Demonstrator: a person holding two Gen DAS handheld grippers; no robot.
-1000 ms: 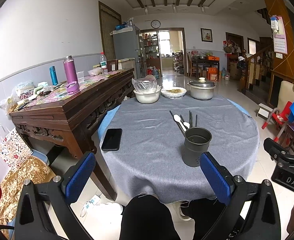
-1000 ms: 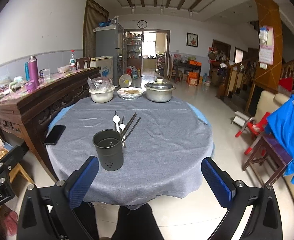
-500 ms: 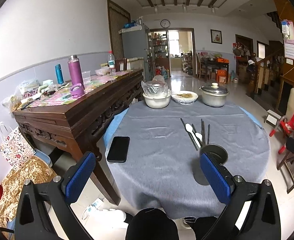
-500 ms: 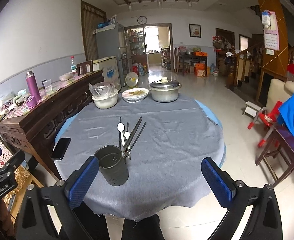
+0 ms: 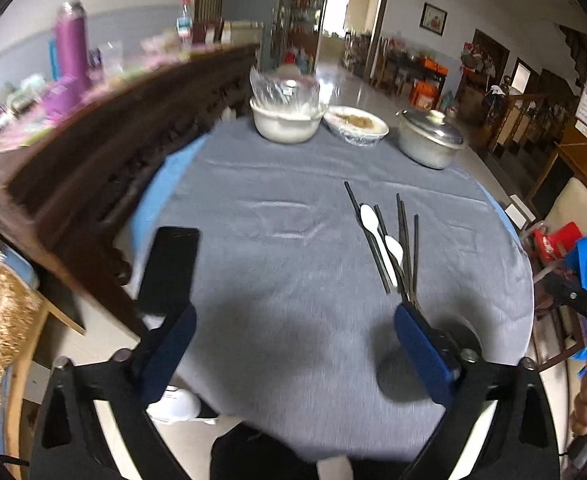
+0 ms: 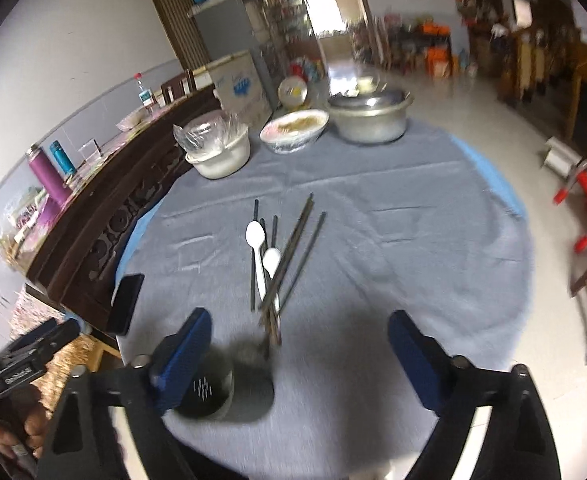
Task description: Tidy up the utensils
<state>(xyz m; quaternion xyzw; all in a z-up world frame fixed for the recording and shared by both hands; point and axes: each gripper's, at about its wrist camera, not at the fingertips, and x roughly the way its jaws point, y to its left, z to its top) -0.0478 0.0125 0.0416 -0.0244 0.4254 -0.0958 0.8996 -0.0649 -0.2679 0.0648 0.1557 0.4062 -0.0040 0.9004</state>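
The left gripper (image 5: 293,344) hangs over the near part of the table with its jaws spread and nothing between them, though they have just been closing a little; the right gripper (image 6: 299,356) is likewise spread and empty, its jaws also just narrowing.

The dark holder cup (image 6: 229,384) stands beside the right gripper's left finger (image 6: 181,356); whether the two touch cannot be told through the blur; in the left view the cup (image 5: 409,364) sits half hidden behind that gripper's right finger (image 5: 421,354).

The chopsticks (image 6: 293,248) and two white spoons (image 6: 258,248) lie in a loose crossed bundle just beyond the cup.

Risks, as judged: a finger may knock the cup over, since both grippers flank it closely; a pinch on the crossed bundle may lift several pieces or scatter them; a spoon may slip from the pads; the grey cloth (image 6: 413,240) may bunch under a dragging fingertip.

Clearance: the centre and right of the table are open; the phone (image 5: 169,268) lies near the left edge beside the wooden sideboard (image 5: 105,152); the bowls (image 6: 221,152) and pot (image 6: 369,116) stand well apart at the far rim; the near edge lies close below both grippers.
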